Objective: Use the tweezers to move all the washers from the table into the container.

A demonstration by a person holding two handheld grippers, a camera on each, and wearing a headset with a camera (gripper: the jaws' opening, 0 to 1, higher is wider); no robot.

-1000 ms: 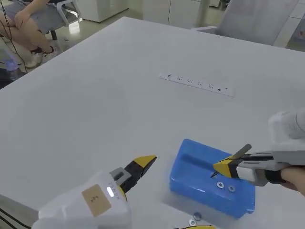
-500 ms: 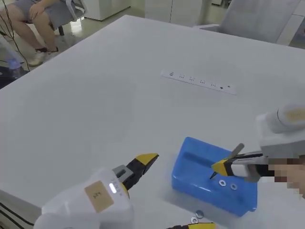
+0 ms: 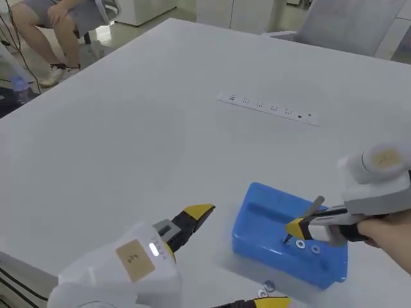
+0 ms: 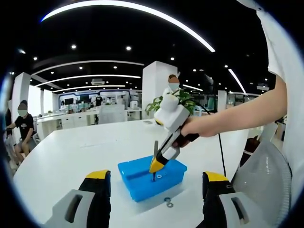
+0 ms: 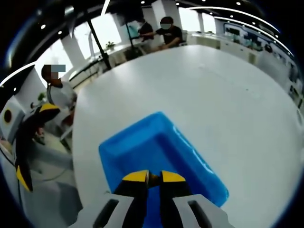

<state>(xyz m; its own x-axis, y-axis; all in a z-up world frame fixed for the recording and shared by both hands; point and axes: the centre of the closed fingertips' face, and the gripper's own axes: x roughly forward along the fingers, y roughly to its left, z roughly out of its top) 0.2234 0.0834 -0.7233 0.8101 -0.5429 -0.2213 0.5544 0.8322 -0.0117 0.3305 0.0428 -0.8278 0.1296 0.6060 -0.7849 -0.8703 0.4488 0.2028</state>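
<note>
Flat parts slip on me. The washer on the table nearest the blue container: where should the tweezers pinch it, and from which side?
Pinch the rim of the washer: one tip of the tweezers through the hole, the other outside, on the side away from the blue container. Come down from above, probably: it lies flat on the table, no edge raised.

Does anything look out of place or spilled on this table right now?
Nothing looks spilled or damaged. The blue container sits flat with two washers inside; the loose washers on the table by its near side just haven't been moved yet.
</note>
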